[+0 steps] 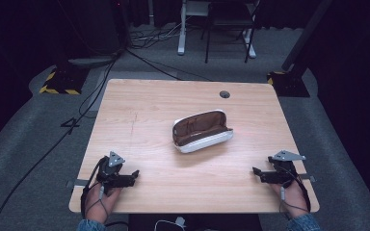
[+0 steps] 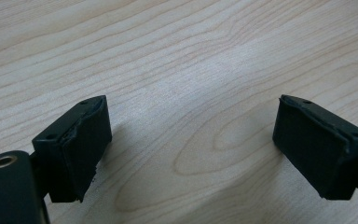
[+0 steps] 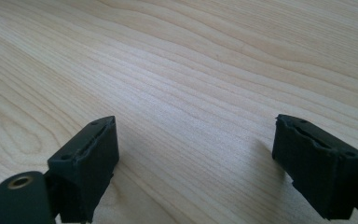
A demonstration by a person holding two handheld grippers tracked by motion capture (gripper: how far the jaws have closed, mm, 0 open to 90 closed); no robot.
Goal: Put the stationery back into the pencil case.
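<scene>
Both the left gripper and right gripper have fingers wide apart, holding nothing. At twelve o'clock, the case lies open.

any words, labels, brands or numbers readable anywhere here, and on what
None can be read.
The open glasses case: no print or logo shows.
The wooden table: bare wood grain, no writing.
The yellow-and-black striped base on the floor: hazard stripes, no words.

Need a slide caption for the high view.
Open white glasses case with brown lining on light wooden table, both claws apart from it.
</scene>
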